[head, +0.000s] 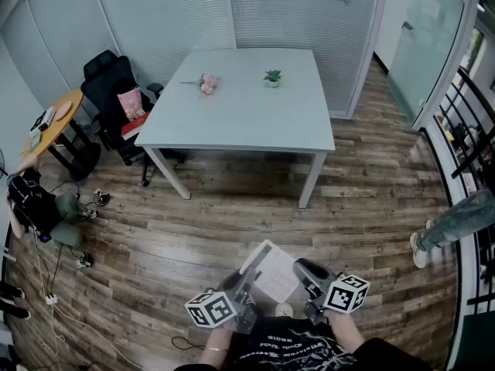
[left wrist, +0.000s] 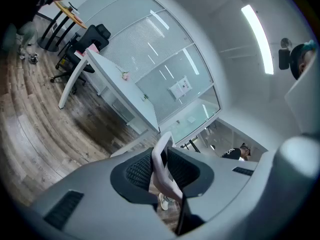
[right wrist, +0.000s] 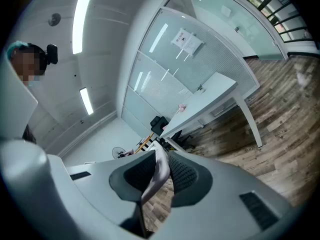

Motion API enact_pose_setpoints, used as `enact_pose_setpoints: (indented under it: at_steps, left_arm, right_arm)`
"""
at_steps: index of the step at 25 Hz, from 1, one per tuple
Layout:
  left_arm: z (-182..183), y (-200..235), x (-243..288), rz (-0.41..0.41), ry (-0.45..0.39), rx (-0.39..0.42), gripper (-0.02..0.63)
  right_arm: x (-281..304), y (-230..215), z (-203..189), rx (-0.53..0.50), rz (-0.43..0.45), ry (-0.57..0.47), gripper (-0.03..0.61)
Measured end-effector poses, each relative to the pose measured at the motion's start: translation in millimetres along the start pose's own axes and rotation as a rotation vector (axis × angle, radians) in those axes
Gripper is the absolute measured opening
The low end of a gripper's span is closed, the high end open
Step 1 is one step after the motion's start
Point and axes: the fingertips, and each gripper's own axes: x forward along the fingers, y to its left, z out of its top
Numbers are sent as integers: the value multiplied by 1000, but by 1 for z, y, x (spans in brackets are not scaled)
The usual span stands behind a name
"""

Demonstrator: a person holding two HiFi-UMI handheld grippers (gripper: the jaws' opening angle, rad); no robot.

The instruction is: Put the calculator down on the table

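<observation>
The calculator (head: 271,271) is a flat white slab held low in front of me, above the wood floor and well short of the white table (head: 240,122). My left gripper (head: 246,286) is shut on its left edge and my right gripper (head: 304,275) on its right edge. In the left gripper view the calculator (left wrist: 164,170) shows edge-on as a thin white strip pinched between the black ribbed pads of that gripper (left wrist: 162,161). The right gripper view shows the same thin edge of the calculator (right wrist: 153,180) clamped in the right gripper (right wrist: 159,168).
On the table stand a pink flower (head: 207,83) and a small green plant (head: 272,76). A black office chair (head: 112,99) and a round wooden table (head: 52,120) are at the left. One person crouches at far left (head: 35,203); another person's leg (head: 456,221) is at the right.
</observation>
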Motion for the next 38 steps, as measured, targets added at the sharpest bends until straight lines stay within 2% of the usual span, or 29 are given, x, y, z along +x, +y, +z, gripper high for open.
enact_pose_setpoints:
  at_steps: [13,22,25,31,38]
  left_arm:
    - [25,24,-5,-45,34,-3,91]
    - [59,60,-11,-72,67,15,89]
    - [68,70,-14,-74,93,28,89]
    - [85,83,-15,-71,103,16,89]
    - [106,100,3,-35,61,-21,87]
  right_arm:
    - [35,5,-8,5,-9,-10,94]
    - [82,12,-17,-9,-44,-47,97]
    - [94,16,-24,18,-57,-60,97]
    - [113,18,-26,22,-80,-24,97]
    - [149,2,-8,30,-44,41,97]
